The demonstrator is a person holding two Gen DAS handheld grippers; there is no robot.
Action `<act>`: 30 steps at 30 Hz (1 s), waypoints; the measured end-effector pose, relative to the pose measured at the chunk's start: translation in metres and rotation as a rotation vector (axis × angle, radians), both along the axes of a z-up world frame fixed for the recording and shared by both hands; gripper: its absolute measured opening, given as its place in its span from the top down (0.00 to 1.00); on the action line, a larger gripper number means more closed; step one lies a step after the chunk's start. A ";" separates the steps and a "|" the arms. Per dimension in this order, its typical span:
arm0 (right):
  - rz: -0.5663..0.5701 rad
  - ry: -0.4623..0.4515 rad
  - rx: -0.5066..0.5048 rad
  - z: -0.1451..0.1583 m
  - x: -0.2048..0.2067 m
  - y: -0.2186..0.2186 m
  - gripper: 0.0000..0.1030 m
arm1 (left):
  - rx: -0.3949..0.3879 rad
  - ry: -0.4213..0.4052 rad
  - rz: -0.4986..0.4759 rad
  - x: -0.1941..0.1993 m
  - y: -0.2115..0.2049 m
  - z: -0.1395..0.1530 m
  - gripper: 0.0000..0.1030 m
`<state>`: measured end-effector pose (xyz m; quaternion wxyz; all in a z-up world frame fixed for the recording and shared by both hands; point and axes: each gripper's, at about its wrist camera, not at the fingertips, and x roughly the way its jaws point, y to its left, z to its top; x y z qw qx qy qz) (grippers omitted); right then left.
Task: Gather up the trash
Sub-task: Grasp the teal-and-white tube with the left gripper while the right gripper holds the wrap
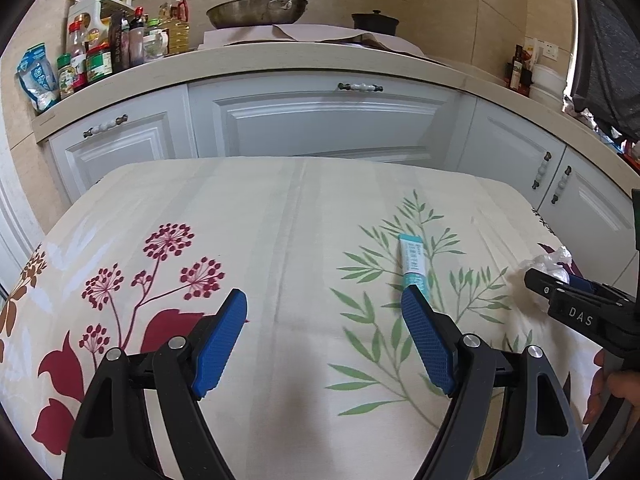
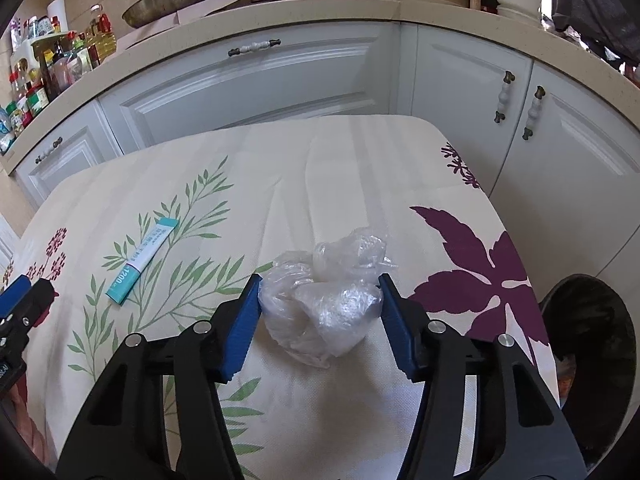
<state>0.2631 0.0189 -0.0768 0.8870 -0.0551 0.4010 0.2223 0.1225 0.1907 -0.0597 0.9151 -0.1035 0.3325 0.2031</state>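
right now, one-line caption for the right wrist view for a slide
Right claw open around a crumpled clear plastic bag on the floral tablecloth, teal sachet lying to its left.

You get bright, even daylight in both views. Glare sits on the tablecloth (image 1: 280,220) toward nine o'clock and on the cabinet doors (image 2: 256,92). Shadows stay soft. Fisheye bending curves the countertop (image 1: 304,60); corners go black. Focus is fairly sharp.
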 end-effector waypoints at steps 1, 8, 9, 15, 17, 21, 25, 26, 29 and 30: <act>-0.001 -0.001 0.003 0.001 0.000 -0.001 0.46 | 0.001 0.000 -0.004 0.002 -0.002 0.000 0.25; -0.001 -0.001 0.027 0.003 0.002 -0.011 0.46 | -0.022 0.014 -0.057 0.022 -0.015 -0.003 0.29; 0.000 0.000 0.030 0.003 0.002 -0.012 0.46 | -0.028 0.024 -0.068 0.027 -0.017 -0.004 0.32; 0.006 0.005 0.049 0.003 0.005 -0.019 0.46 | -0.042 0.075 -0.105 0.050 -0.025 -0.015 0.46; 0.010 0.010 0.056 0.002 0.006 -0.021 0.46 | -0.051 0.091 -0.115 0.056 -0.026 -0.019 0.51; 0.021 0.014 0.067 0.002 0.006 -0.023 0.46 | -0.051 0.121 -0.135 0.065 -0.030 -0.025 0.61; 0.031 0.022 0.074 0.001 0.007 -0.024 0.46 | -0.078 0.147 -0.148 0.070 -0.029 -0.030 0.79; 0.035 0.022 0.075 0.001 0.007 -0.024 0.46 | -0.077 0.147 -0.148 0.069 -0.029 -0.030 0.82; 0.041 0.021 0.074 0.001 0.006 -0.023 0.46 | -0.074 0.146 -0.154 0.069 -0.030 -0.030 0.87; 0.041 0.021 0.074 0.001 0.006 -0.023 0.46 | -0.071 0.144 -0.156 0.069 -0.030 -0.030 0.90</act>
